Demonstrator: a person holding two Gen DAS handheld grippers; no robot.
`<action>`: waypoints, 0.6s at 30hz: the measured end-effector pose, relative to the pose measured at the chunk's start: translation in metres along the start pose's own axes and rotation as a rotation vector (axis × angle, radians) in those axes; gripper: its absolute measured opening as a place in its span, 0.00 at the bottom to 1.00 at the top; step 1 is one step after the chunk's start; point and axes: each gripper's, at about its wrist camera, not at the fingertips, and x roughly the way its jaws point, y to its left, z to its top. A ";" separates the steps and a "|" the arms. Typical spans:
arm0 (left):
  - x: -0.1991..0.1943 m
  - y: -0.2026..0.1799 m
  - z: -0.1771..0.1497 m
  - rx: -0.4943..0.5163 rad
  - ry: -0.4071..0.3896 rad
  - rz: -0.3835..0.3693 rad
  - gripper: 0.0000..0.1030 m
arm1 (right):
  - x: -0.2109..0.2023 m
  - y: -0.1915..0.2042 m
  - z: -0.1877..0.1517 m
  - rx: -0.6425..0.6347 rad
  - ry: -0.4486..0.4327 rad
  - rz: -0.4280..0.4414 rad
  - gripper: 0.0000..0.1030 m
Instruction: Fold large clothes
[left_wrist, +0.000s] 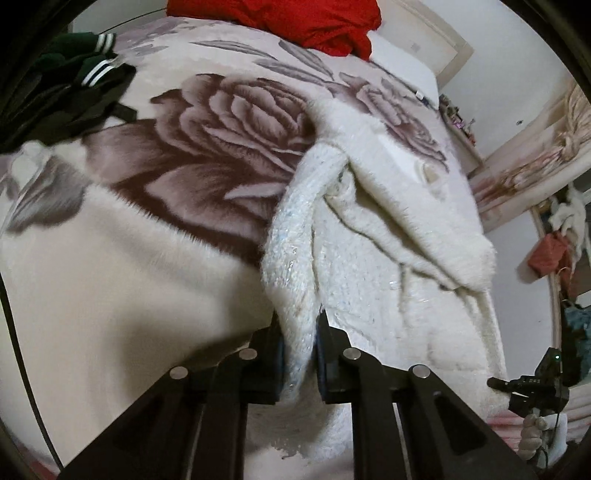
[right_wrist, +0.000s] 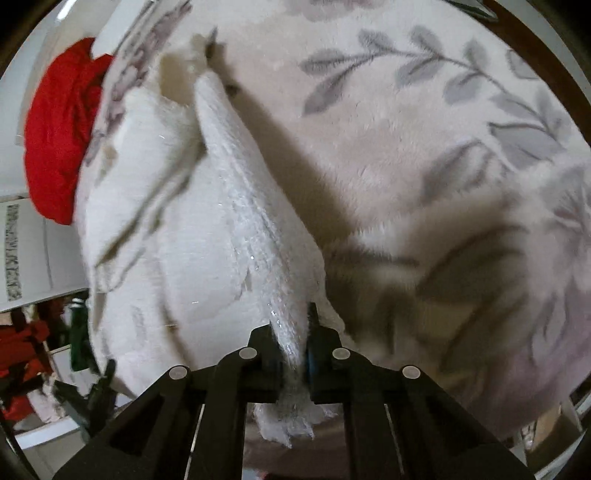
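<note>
A white fuzzy knit garment lies on a bed covered by a cream blanket with a large brown rose print. My left gripper is shut on a bunched edge of the garment, which rises between its fingers. In the right wrist view my right gripper is shut on another edge of the same white garment, pulled up into a taut ridge over the floral blanket. My right gripper also shows in the left wrist view at the lower right, with its hand.
A red garment lies at the far end of the bed; it also shows in the right wrist view. A dark green garment with white stripes lies at the left. Hanging clothes and shelves stand beyond the right side.
</note>
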 end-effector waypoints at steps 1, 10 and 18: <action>-0.007 -0.001 -0.008 -0.013 0.006 -0.003 0.10 | -0.009 -0.005 -0.006 -0.005 0.004 -0.003 0.09; -0.042 0.020 -0.107 -0.121 0.208 0.090 0.11 | -0.034 -0.086 -0.067 0.067 0.143 -0.129 0.10; -0.075 0.015 -0.073 -0.184 0.233 0.182 0.34 | -0.033 -0.013 -0.043 -0.104 0.161 -0.206 0.47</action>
